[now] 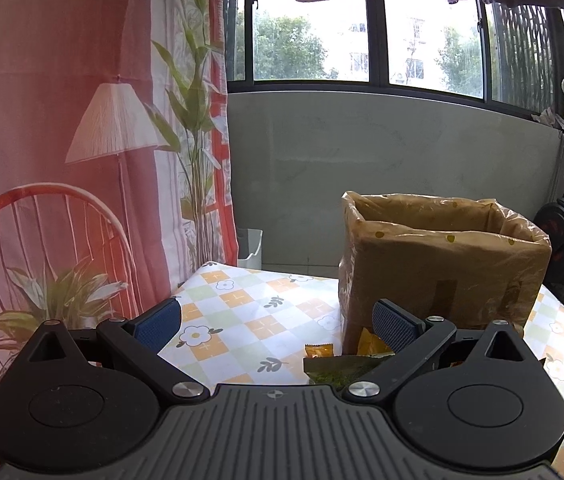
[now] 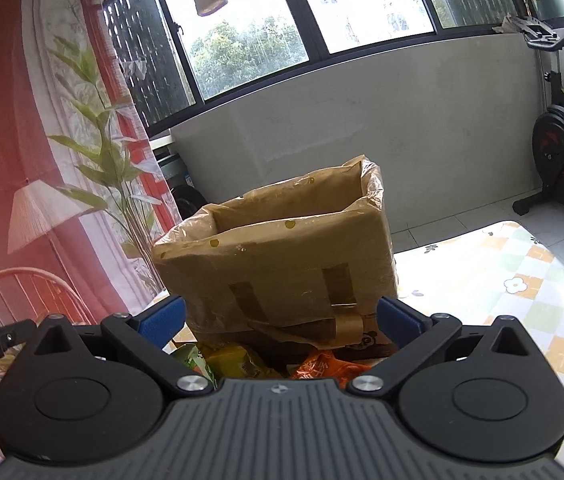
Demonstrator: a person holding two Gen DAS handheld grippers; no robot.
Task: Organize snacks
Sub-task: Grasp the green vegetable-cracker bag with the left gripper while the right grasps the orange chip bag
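Observation:
A cardboard box (image 1: pixel 442 268) lined with a clear plastic bag stands on the table, open at the top; it also shows in the right wrist view (image 2: pixel 282 256). Snack packets lie at its near side: a small orange packet (image 1: pixel 319 350), a yellow one (image 1: pixel 370 342) and a dark green one (image 1: pixel 338 372). The right wrist view shows a yellow packet (image 2: pixel 233 360), an orange packet (image 2: pixel 322 366) and a green one (image 2: pixel 189 356). My left gripper (image 1: pixel 277 322) is open and empty, left of the box. My right gripper (image 2: pixel 279 320) is open and empty, in front of the box above the packets.
The table (image 1: pixel 241 320) has a checked floral cloth. A printed curtain (image 1: pixel 61 160) hangs at the left. A grey wall with windows (image 1: pixel 362 180) lies behind. An exercise bike (image 2: pixel 562 152) stands at the right. A white bin (image 1: pixel 249 248) sits on the floor.

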